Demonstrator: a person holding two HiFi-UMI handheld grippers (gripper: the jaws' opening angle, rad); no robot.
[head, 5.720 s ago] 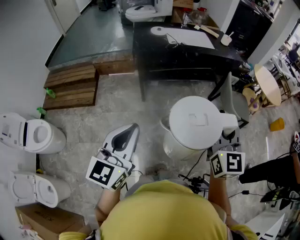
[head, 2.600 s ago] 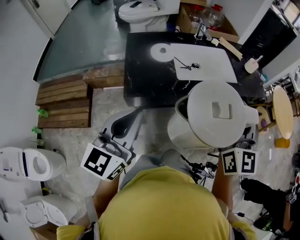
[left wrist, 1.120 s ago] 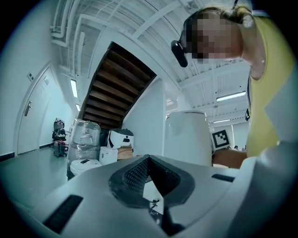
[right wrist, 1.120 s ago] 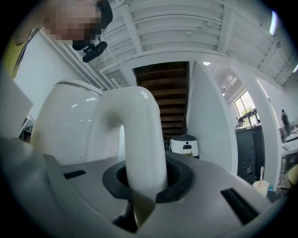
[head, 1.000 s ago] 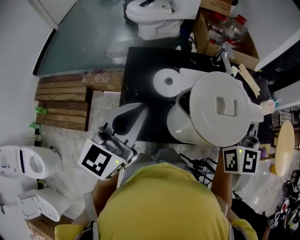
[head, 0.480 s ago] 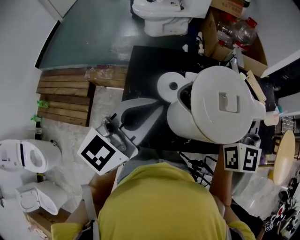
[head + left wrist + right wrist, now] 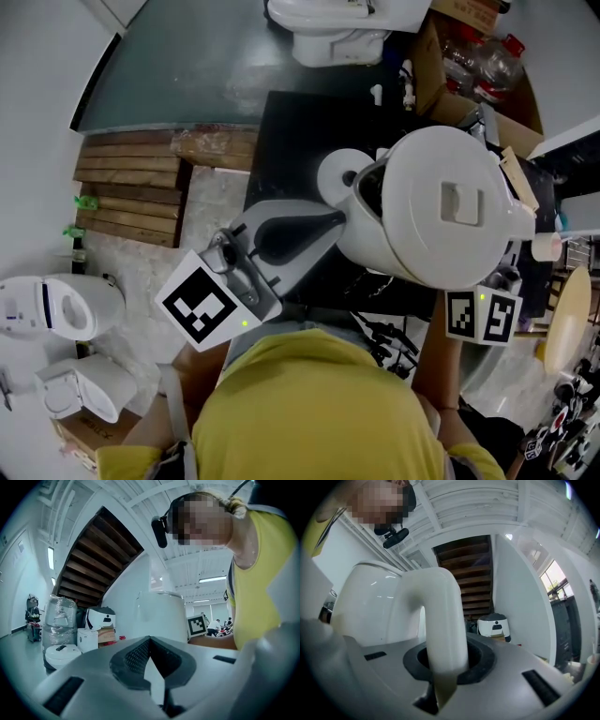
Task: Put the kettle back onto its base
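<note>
In the head view my right gripper, marked by its cube (image 7: 481, 314), carries the white kettle (image 7: 441, 216) above the black table (image 7: 291, 122). The right gripper view has my right gripper (image 7: 443, 660) shut on the kettle's curved handle (image 7: 440, 616). Just left of the kettle's spout, the round white base (image 7: 337, 174) lies on the table. My left gripper (image 7: 330, 218) is shut and holds nothing, its tips close under the spout. From the left gripper (image 7: 150, 641), the kettle (image 7: 161, 616) fills the middle and the base (image 7: 61, 652) sits low at the left.
A white toilet (image 7: 328, 19) stands beyond the table. A cardboard box with plastic bottles (image 7: 478, 56) is at the back right. A wooden pallet (image 7: 127, 197) lies left of the table, with more toilets (image 7: 56, 309) at the far left. Wooden utensils (image 7: 517, 180) lie at the table's right.
Both grippers have moved forward over the table. The kettle now hangs nearer the base, and the left gripper's tips have come up close under the spout.
</note>
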